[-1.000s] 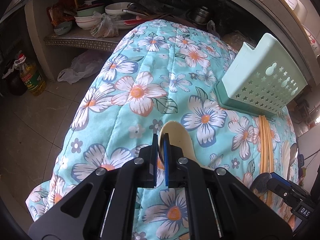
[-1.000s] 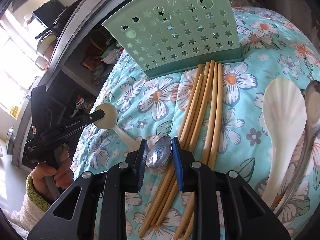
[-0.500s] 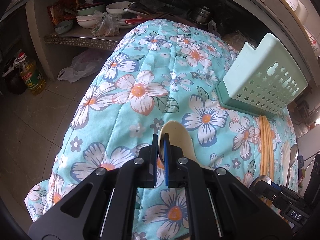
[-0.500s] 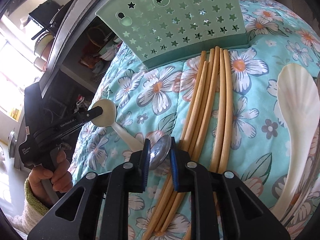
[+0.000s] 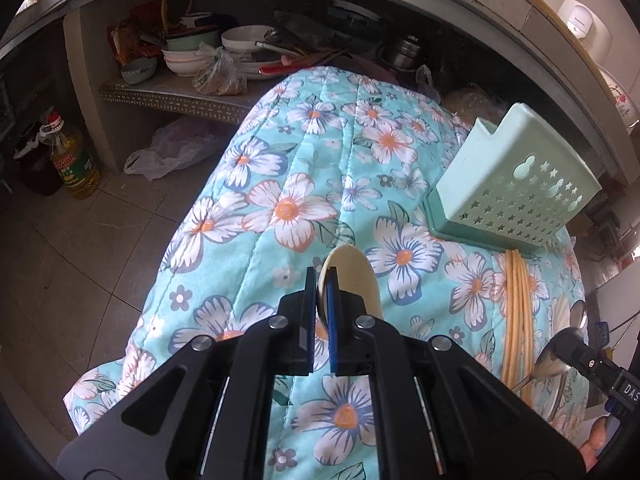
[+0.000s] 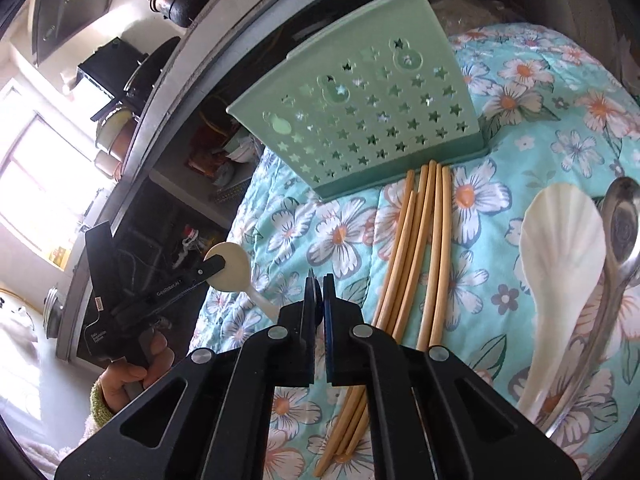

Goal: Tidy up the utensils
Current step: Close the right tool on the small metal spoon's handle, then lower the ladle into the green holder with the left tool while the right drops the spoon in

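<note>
The mint-green plastic utensil holder (image 6: 360,120) stands on the table ahead of both sets of jaws; its front wall is pierced with star and gourd-shaped holes, and its inside cannot be seen from either view. The table wears a quilted turquoise cloth (image 5: 304,184) printed with white and orange flowers. The left gripper (image 5: 321,280) has its jaws clenched on the rim of a smooth cream plastic spoon (image 5: 354,276), whose oval bowl rises just past the jaw tips; in the right wrist view its slim handle slants down toward the cloth. The right gripper (image 6: 319,280) has its jaws pressed nearly together, and the left wrist view shows the shiny round bowl of a steel spoon (image 5: 554,358) caught between them. Just right of the right jaws lies a bundle of pale bamboo chopsticks (image 6: 424,240), their far ends touching the holder's base. Farther right, a scallop-ribbed white ladle (image 6: 560,264) lies beside a long polished metal spoon (image 6: 620,232), the two touching.
</note>
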The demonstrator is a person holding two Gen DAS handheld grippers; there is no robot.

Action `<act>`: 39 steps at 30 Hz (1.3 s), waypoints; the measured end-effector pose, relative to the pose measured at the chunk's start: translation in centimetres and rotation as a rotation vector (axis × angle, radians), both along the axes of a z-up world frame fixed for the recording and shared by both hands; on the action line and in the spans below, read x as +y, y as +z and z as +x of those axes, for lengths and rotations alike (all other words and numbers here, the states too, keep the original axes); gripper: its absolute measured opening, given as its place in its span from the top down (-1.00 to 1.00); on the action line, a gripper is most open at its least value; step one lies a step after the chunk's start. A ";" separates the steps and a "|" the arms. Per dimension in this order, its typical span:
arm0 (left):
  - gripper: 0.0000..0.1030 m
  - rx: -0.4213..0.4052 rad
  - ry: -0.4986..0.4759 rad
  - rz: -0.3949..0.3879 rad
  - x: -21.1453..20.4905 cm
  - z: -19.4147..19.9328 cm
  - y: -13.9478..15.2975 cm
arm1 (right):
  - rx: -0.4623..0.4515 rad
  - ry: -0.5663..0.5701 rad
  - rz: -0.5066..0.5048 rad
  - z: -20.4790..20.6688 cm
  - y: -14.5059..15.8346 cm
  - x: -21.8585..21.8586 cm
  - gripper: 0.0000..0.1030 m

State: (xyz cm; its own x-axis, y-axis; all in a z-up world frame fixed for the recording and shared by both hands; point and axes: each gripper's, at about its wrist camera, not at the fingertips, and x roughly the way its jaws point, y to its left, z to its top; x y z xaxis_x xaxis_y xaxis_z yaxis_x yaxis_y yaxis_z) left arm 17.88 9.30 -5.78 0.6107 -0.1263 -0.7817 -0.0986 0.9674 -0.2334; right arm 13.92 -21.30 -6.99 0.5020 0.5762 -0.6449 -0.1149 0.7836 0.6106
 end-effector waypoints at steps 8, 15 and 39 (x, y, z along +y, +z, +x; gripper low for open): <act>0.92 -0.180 0.025 0.062 0.3 -0.5 8.0 | -0.126 -0.080 0.014 -0.8 4.5 -4.7 0.93; 0.92 -0.389 0.063 0.091 -0.6 1.1 16.2 | -0.215 -0.161 0.032 -1.7 7.7 -9.0 0.93; 0.91 -0.341 -0.125 0.363 -10.2 14.0 12.5 | -0.270 -0.225 0.046 -1.2 9.1 -14.1 0.93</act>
State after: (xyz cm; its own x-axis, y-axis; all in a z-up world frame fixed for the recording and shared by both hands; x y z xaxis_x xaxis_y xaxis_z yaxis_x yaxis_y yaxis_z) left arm 31.90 -0.87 6.70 0.8360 0.0281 -0.5480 0.0462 0.9915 0.1213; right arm 12.70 -35.41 2.11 0.7686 0.4573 -0.4473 -0.1050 0.7799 0.6170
